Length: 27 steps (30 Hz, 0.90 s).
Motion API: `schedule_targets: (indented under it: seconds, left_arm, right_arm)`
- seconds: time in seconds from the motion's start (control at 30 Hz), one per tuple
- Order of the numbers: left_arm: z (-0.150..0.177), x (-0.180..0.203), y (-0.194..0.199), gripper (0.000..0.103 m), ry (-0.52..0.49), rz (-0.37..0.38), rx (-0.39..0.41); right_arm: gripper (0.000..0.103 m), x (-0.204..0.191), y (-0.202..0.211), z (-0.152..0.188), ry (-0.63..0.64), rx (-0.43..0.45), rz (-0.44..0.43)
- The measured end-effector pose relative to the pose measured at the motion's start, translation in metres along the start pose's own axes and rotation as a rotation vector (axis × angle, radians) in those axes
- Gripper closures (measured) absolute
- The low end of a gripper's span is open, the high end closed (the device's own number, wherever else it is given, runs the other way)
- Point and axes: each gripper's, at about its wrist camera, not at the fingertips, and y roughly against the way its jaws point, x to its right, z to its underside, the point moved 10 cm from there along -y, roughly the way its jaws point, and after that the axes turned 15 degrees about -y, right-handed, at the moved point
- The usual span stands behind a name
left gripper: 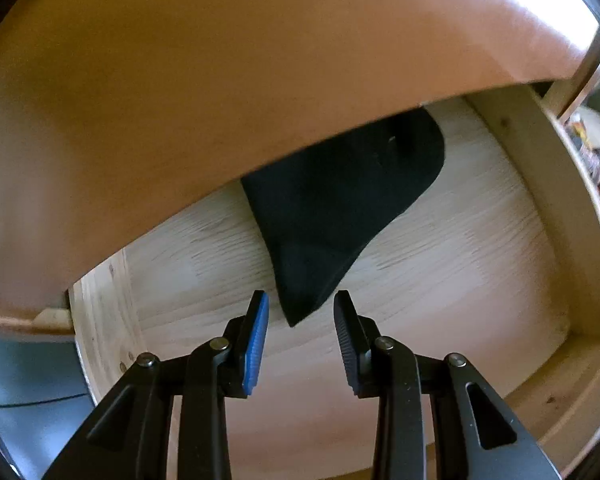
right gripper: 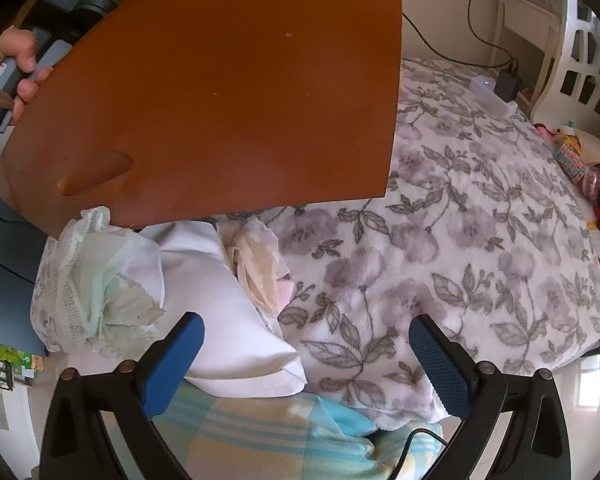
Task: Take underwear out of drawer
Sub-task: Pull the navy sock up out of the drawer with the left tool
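Observation:
A black piece of underwear [left gripper: 340, 208] lies on the pale wooden floor of the pulled-out drawer [left gripper: 440, 264], its upper part hidden under the brown panel above. My left gripper [left gripper: 301, 304] is open, its fingertips on either side of the garment's nearest corner, a little short of it. In the right wrist view, several light garments lie on the bed: a mint lace piece [right gripper: 96, 276], a white one [right gripper: 220, 304] and a cream one [right gripper: 256, 268]. My right gripper [right gripper: 306, 344] hangs open above the bed edge, holding nothing. A hand [right gripper: 24, 72] holds the other gripper's handle at the top left.
The brown drawer front [right gripper: 228, 92] with its knob [right gripper: 94, 174] fills the upper left of the right wrist view. A floral blanket [right gripper: 460, 240] covers the bed, with a striped blanket [right gripper: 260, 436] at its edge. The drawer's right wall [left gripper: 560, 216] and front wall [left gripper: 540, 396] hem in the garment.

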Motion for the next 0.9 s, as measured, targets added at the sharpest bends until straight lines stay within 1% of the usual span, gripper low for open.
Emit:
schedule_targets:
  seconds: [0.2,0.3,0.4,0.43,0.47,0.5,0.6,0.73,0.83,0.9]
  left_arm:
    - [-0.005,0.004,-0.012,0.068,-0.074,-0.058,-0.026]
    - [-0.010,0.005,-0.010,0.068,-0.088,-0.071,-0.012]
    - [-0.010,0.007,-0.011,0.068,-0.104,-0.071,-0.024]
    - [-0.012,0.010,-0.013,0.071,-0.108,-0.068,-0.026]
    - [-0.008,0.021,-0.015,0.073,-0.113,-0.063,-0.026]
    - [-0.008,0.022,-0.015,0.078,-0.115,-0.058,-0.026]
    - [-0.009,0.026,-0.018,0.082,-0.125,-0.046,-0.028]
    - [-0.009,0.028,-0.016,0.090,-0.119,-0.029,-0.022]
    - [-0.007,0.029,-0.013,0.092,-0.108,-0.004,-0.024]
    - [-0.005,0.029,-0.006,0.092,-0.108,0.000,-0.017]
  right_arm:
    - [0.000,0.001,-0.004,0.000,0.000,-0.012,-0.001]
    - [0.000,0.001,-0.004,0.000,0.000,-0.012,-0.002]
    - [0.000,0.001,-0.004,0.000,-0.001,-0.012,-0.002]
    - [0.000,0.001,-0.004,0.000,-0.002,-0.012,-0.001]
    - [0.000,0.001,-0.004,0.000,-0.004,-0.011,-0.001]
    - [0.000,0.001,-0.004,0.000,-0.006,-0.011,-0.001]
    - [0.000,0.001,-0.004,0.000,-0.007,-0.009,0.000]
    - [0.000,0.001,-0.003,0.000,-0.004,-0.006,0.001]
    - [0.000,0.002,-0.001,-0.001,-0.008,-0.002,0.006]
    - [0.000,0.002,0.000,-0.002,-0.009,0.003,0.010]
